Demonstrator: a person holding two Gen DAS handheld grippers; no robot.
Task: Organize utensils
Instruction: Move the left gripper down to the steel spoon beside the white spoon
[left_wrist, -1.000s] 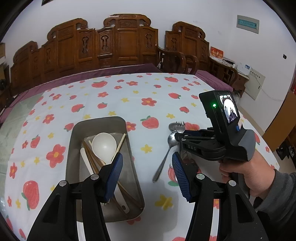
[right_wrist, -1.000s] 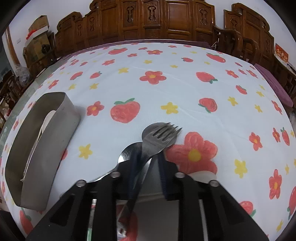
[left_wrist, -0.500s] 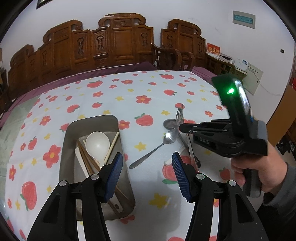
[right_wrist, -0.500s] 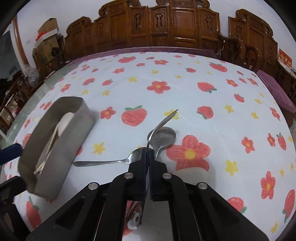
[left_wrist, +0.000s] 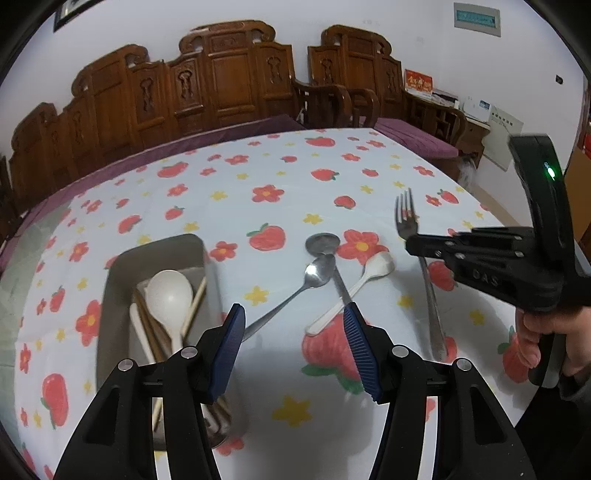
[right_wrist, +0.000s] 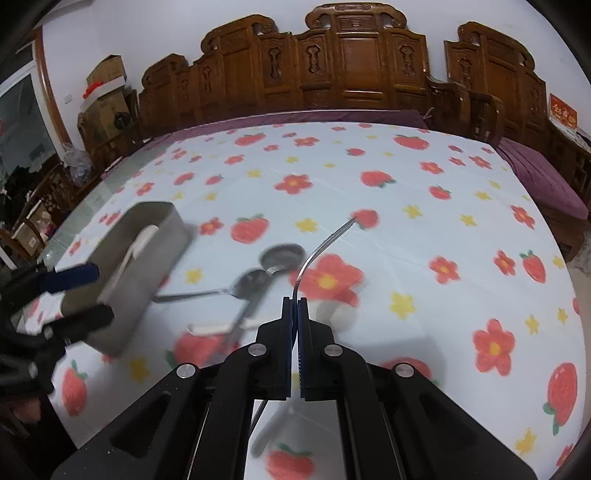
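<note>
Carrying fork: right gripper clenched on its handle, tines raised clear of tabletop. Left gripper released, empty, hovering beside metal tray at tabletop's near-left. Next, likely: swing fork over tray, lower among white spoon and chopsticks, release.

Motion blur smears the metal tray and crossed spoons (right wrist view); the fork shows edge-on, tines indistinguishable.

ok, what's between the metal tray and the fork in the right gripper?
In the left wrist view, between the metal tray and the fork lie two crossed steel spoons and a white spoon on the tablecloth.
</note>
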